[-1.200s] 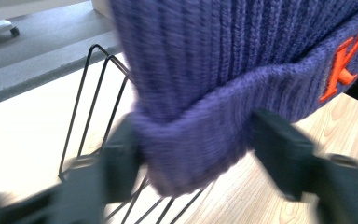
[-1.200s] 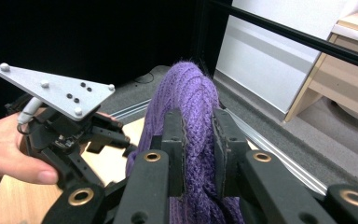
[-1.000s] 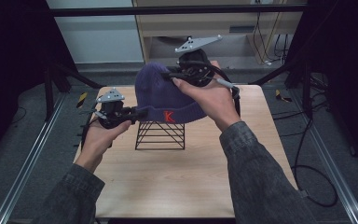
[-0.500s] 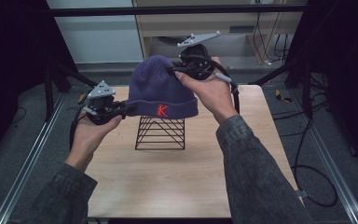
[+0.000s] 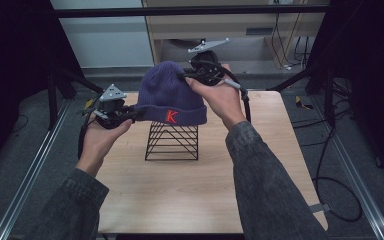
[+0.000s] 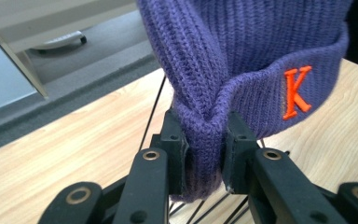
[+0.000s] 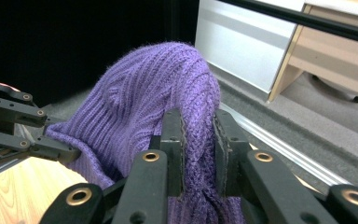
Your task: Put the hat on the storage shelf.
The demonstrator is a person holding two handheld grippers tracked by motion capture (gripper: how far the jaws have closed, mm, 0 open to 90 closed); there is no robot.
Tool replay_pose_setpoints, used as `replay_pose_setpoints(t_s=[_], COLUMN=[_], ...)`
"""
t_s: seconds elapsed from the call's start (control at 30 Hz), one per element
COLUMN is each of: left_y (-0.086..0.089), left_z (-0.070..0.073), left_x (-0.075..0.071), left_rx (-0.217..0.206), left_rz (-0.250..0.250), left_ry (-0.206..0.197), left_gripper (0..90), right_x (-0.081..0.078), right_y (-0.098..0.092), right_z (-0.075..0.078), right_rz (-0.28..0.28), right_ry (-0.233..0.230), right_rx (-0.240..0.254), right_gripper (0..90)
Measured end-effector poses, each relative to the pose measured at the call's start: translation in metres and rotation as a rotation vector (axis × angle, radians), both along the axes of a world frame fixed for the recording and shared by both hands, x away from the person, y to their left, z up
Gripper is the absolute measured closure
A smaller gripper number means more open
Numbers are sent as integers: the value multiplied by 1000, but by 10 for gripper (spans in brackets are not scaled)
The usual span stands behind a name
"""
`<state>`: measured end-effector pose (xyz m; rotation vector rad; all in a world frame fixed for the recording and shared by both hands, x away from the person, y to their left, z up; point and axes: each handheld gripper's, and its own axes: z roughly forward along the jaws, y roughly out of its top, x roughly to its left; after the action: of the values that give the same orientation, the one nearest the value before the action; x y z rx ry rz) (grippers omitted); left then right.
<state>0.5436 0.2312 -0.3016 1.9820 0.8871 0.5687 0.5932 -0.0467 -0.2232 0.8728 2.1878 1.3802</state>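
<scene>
Beanie (image 5: 169, 96), purple rib-knit w/ a folded cuff, hangs in the air over the wire rack (image 5: 172, 141), stretched between two hand-held grippers above the wooden table (image 5: 190, 190). Only writing legible: one orange-red stitched "K" (image 5: 171, 116) on the cuff, facing the person; in the left gripper view it's the same "K" (image 6: 296, 92), upright, no other label or tag seen. Left gripper (image 5: 130, 115) is clamped on the cuff's left edge; left gripper view shows its black jaws pinching a bunched fold of the knit (image 6: 205, 126) between them. Right gripper (image 5: 186, 77) bites the hat's far upper side, near the crown; right gripper view has its jaws squeezed onto a ridge of purple fabric (image 7: 198, 126), w/ the other gripper's black linkage visible at far left. Rack is black wire, open-sided, sits about mid-table directly below the hat; can't tell if the cuff touches its top. Nothing seen inside the rack. Both forearms in grey denim-like sleeves (image 5: 270, 185).
</scene>
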Motion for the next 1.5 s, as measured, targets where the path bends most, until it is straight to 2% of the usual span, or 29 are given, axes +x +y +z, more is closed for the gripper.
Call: replay_pose_setpoints(t_s=[0.47, 1.0, 1.5], left_y=[9, 12, 14], left_z=[-19, -31, -39], left_x=[0, -2, -3], left_rx=[6, 24, 15], left_rz=[11, 0, 3], left_ry=[38, 59, 71], left_gripper=[732, 729, 723], right_x=[0, -2, -6], right_y=[7, 9, 11], right_z=[-24, -35, -38], right_rz=[16, 33, 55], right_ry=[46, 64, 72], right_rx=[-32, -72, -85], right_gripper=[759, 754, 755])
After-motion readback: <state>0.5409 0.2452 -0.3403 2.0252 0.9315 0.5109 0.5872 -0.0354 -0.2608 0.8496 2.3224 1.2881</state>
